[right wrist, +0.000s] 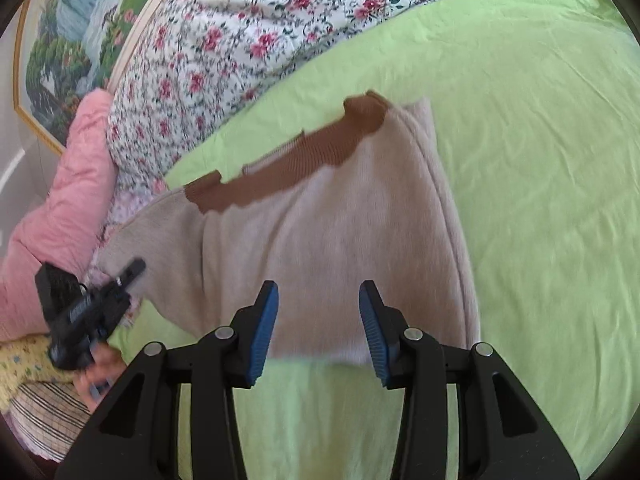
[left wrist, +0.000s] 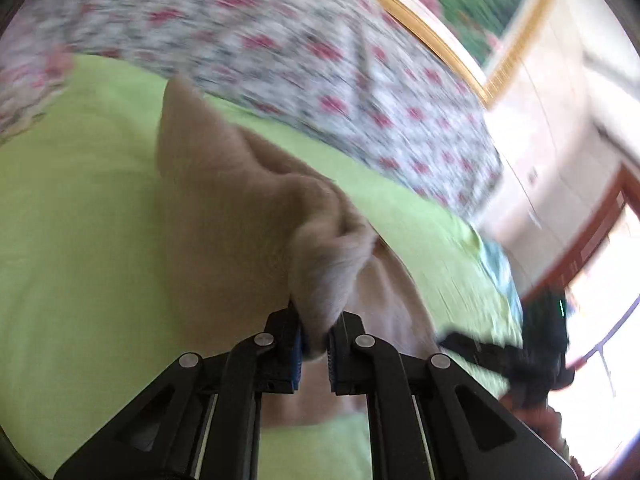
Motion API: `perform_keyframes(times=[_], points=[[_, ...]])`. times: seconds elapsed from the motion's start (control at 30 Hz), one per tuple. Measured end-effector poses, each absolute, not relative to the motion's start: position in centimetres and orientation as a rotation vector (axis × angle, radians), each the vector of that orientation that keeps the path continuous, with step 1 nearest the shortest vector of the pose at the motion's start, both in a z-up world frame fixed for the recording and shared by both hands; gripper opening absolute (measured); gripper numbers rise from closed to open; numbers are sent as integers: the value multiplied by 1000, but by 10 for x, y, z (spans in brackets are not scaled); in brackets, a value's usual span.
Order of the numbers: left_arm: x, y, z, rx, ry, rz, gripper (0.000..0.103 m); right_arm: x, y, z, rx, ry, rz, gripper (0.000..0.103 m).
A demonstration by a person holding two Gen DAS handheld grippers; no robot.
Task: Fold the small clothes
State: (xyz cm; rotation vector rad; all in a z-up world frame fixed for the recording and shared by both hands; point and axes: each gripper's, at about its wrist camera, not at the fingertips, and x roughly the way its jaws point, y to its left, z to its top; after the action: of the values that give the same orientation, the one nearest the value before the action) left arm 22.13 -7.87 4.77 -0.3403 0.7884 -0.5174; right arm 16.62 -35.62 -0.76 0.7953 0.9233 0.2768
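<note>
Left gripper point(left wrist: 315, 344) was clenched on a bunched corner of the beige knit sweater with brown ribbed trim point(right wrist: 320, 248), cloth lifted off the bed toward 12 o'clock in its view. Right gripper point(right wrist: 319, 320) was released, jaws apart, nothing between the pads, hovering over the sweater's near hem. The sweater lay mid-bed on the lime-green bedsheet point(right wrist: 540, 160), trim at 11 o'clock.

My read: carry the pinched corner across flat and keep it taut; use the right gripper to pin the hem so the body doesn't drag.

Open sheet ran from 1 to 4 o'clock. The floral quilt point(right wrist: 248, 40) and pink quilted pillow point(right wrist: 60, 208) crowded 9 to 12.
</note>
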Motion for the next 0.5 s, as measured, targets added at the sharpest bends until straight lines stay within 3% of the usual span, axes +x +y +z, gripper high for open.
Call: perform_keyframes(times=[0.17, 0.5], points=[[227, -132, 10, -273, 892, -589, 7, 203, -357, -24, 892, 958, 352, 44], [226, -128, -5, -292, 919, -614, 6, 284, -304, -49, 964, 1029, 568, 44]])
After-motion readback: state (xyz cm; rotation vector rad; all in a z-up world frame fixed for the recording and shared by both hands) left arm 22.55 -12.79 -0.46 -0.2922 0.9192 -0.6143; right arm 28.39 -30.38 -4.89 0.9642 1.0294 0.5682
